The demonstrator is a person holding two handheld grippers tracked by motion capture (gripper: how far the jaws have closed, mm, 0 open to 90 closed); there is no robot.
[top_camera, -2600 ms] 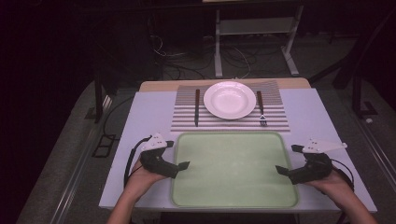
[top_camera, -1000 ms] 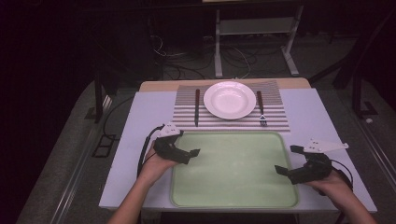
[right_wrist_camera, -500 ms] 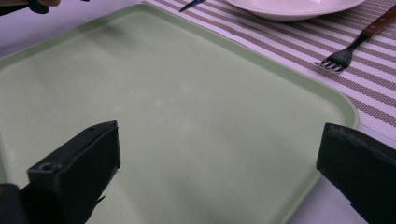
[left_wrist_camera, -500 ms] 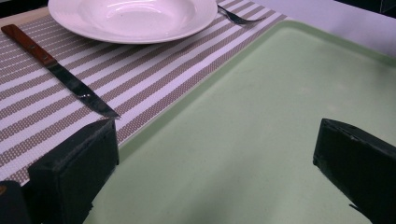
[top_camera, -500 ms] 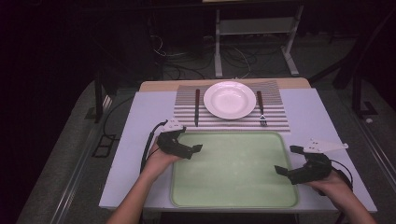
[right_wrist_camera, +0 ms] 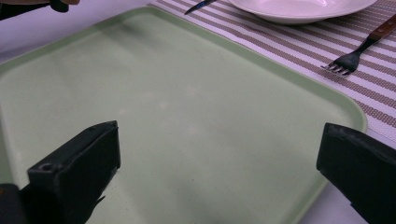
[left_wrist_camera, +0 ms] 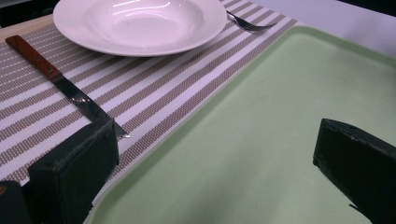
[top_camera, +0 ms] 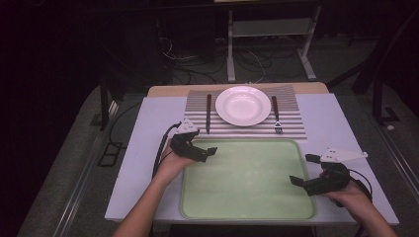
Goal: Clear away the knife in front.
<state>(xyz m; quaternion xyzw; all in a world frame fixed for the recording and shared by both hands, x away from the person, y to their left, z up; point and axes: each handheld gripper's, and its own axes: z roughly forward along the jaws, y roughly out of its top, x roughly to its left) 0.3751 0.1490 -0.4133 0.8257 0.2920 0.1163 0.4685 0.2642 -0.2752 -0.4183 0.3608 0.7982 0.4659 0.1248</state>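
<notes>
High view: left gripper (top_camera: 210, 150), jaws spread, hovers at the far-left corner of the pale green plastic tray (top_camera: 247, 213), near the wood-handled knife (top_camera: 208, 113); right gripper (top_camera: 301, 170) waits spread. Next likely reaching to pinch the knife.

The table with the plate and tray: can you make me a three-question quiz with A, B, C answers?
1. Where does the knife lie?
A. left of the plate
B. on the tray
C. in the plate

2. What colour is the tray?
A. red
B. pale green
C. blue

3. How is the left gripper?
A. shut on the fork
B. open
C. shut on the plate

Answers: A, the knife rests on the striped mat beside the plate; B, the tray shows pale green; C is wrong, so B: its jaws stand apart, holding nothing.
</notes>
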